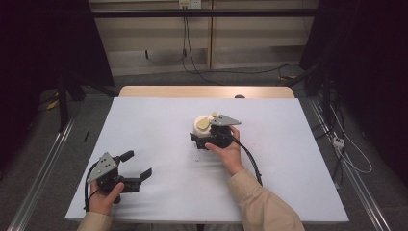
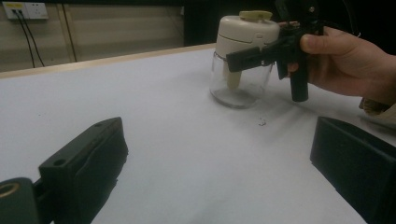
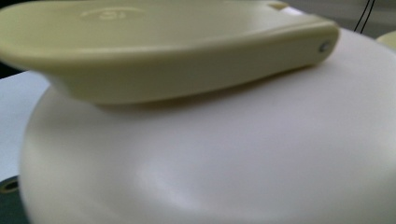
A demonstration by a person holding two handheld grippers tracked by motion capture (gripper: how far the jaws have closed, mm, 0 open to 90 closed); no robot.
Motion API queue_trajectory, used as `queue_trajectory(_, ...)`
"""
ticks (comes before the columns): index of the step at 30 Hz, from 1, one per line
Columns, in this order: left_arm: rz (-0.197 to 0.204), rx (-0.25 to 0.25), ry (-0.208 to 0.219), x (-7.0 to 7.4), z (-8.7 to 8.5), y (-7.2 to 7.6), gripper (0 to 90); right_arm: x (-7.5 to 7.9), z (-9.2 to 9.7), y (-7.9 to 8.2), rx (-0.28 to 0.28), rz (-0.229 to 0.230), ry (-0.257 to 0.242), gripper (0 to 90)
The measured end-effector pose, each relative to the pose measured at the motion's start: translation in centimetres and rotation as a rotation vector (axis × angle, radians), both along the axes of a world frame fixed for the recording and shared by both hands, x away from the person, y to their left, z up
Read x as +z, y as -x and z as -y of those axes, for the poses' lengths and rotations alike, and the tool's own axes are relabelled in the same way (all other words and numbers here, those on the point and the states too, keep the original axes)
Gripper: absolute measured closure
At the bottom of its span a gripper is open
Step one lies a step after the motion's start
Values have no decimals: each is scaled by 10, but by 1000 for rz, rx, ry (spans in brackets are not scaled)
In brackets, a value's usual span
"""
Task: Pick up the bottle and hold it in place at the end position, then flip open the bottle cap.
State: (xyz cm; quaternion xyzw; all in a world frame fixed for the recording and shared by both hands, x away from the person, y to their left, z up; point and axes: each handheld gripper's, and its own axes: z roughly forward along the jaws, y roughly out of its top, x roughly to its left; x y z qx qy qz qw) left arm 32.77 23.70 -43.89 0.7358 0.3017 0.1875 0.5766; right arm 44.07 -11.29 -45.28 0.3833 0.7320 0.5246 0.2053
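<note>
The thing in hand is a small glass jar (image 2: 239, 88) with a cream-white domed lid (image 2: 247, 31) and a pale yellow lever handle (image 3: 154, 51) on top — it looks like a hand chopper or a pump-top jar, and I cannot say which. It stands upright near the middle of the white table (image 1: 159, 130), a little towards the far edge. The jar looks empty through the glass, apart from a pale stem hanging down inside from the lid.

The right gripper (image 1: 210, 138) is at the jar's lid. In the left gripper view one black jaw lies along the near side of the lid, apparently touching it; the other jaw is hidden behind, so whether the jaws have clamped on the lid I cannot tell. The right gripper view looks closely across the dome and the handle.

The left gripper (image 1: 137, 166) rests low at the near left of the table, well apart from the jar, its jaws spread wide and holding nothing.

As I judge it, the work is at an early stage: the reach to the lid is made, but the lid sits on the jar, the jar is not lifted, and the left gripper has yet to come in to steady the glass
</note>
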Motion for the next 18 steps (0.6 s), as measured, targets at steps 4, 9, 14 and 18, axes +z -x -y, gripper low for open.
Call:
queue_trajectory(4, 8, 22, -12, 4, 8, -1, 30, 0, 0, 0, -2, -3, 3, 56)
queue_trajectory(9, 11, 19, 14, 10, 16, -6, 30, 1, 0, 0, -1, -4, 4, 56)
queue_trajectory(14, -42, -4, 14, 11, 27, -11, 29, 1, 0, 1, -4, -7, 5, 56)
queue_trajectory(18, -59, -4, 7, 12, 35, -14, 29, 1, 0, 1, -4, -7, 5, 55)
